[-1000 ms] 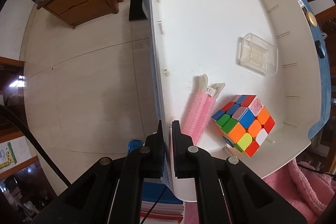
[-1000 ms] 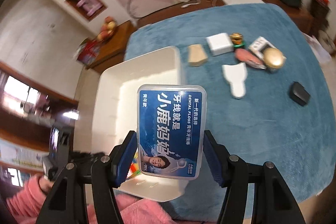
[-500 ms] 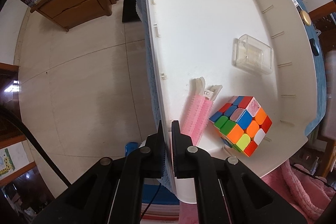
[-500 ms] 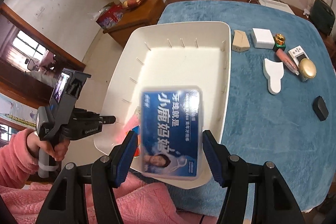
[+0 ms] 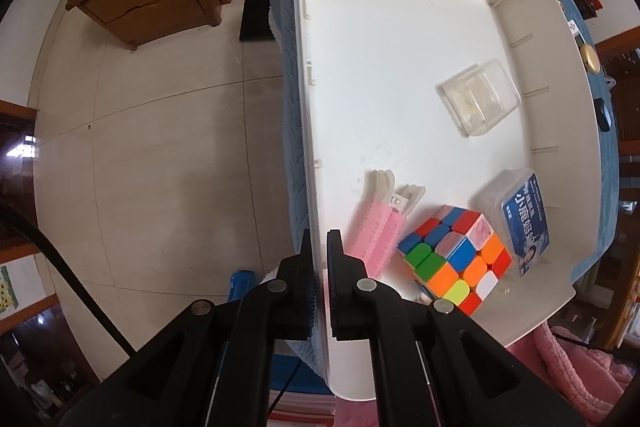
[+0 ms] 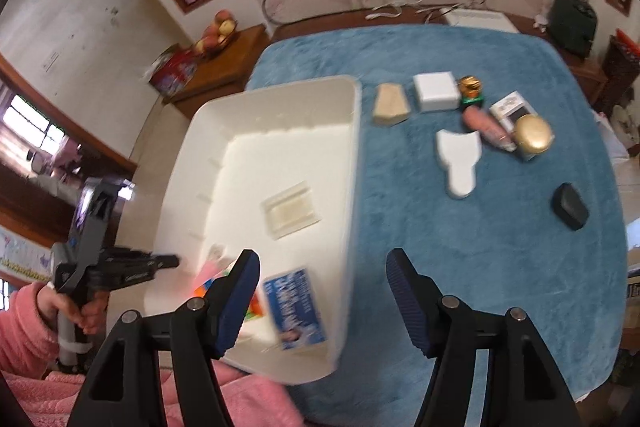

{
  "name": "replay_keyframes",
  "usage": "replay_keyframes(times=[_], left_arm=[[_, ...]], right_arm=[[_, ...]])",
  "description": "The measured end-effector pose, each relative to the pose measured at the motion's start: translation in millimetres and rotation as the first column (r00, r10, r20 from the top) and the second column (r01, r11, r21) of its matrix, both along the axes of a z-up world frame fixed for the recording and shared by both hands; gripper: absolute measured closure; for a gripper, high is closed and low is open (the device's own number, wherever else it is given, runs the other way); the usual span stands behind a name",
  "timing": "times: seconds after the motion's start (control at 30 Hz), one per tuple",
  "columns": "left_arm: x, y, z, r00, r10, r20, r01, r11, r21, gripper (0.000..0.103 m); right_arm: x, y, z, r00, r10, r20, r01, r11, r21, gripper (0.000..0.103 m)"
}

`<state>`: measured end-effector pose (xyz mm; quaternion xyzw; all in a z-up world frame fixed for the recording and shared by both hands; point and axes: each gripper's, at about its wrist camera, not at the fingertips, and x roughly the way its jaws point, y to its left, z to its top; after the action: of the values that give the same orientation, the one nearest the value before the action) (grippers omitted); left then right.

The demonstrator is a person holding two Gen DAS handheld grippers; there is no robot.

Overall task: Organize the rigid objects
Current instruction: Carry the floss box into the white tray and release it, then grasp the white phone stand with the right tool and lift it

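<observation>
The left gripper (image 5: 318, 247) points straight down and is pinched on the near left wall of the white plastic bin (image 5: 304, 99), 1 finger outside the wall and 1 inside. The bin sits on a blue tablecloth (image 6: 460, 247), with its left edge at the table's edge over the tiled floor (image 5: 160, 155).

The right gripper (image 6: 322, 273) hangs above the bin's near right corner with its jaws spread and nothing between them; they have just been opening. Below them the blue dental floss box (image 6: 296, 307) lies in the bin's near right corner, label up. In the left wrist view, the same floss box (image 5: 520, 223) rests against the right wall, touching or nearly touching the Rubik's cube (image 5: 456, 259) on its left. A pink hair clip (image 5: 376, 231) lies left of the cube, just beside the gripped wall. A clear plastic case (image 5: 478, 97) sits farther back, apart from the other 3.

On the cloth right of the bin lie a tan wedge (image 6: 390, 105), a white square box (image 6: 436, 91), a small gold-capped bottle (image 6: 470, 89), a pink tube (image 6: 486, 127), a gold round compact (image 6: 532, 135), a white flat paddle-shaped piece (image 6: 458, 163) and a small black case (image 6: 570, 207). A pink sleeve (image 6: 24, 327) shows at the near left.
</observation>
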<state>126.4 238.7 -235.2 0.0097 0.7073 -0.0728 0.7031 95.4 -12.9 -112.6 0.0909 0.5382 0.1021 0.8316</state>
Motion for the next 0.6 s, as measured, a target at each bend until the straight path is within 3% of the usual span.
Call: replay_keyframes(times=[0.33,0.6], left_arm=[[1,0,-2,0.999,0.04,-0.009,-0.039,0.999,0.022,0.099],[8,3,-9,0.995,0.097,-0.034,-0.095,0.994,0.044,0.099]], right_arm=[[37,-58,-14,0.989,-0.119,0.086,0.12,0.993,-0.008,0.034],[82,-85,-50,0.987,-0.153,0.043,0.153,0.988,-0.01,0.03]])
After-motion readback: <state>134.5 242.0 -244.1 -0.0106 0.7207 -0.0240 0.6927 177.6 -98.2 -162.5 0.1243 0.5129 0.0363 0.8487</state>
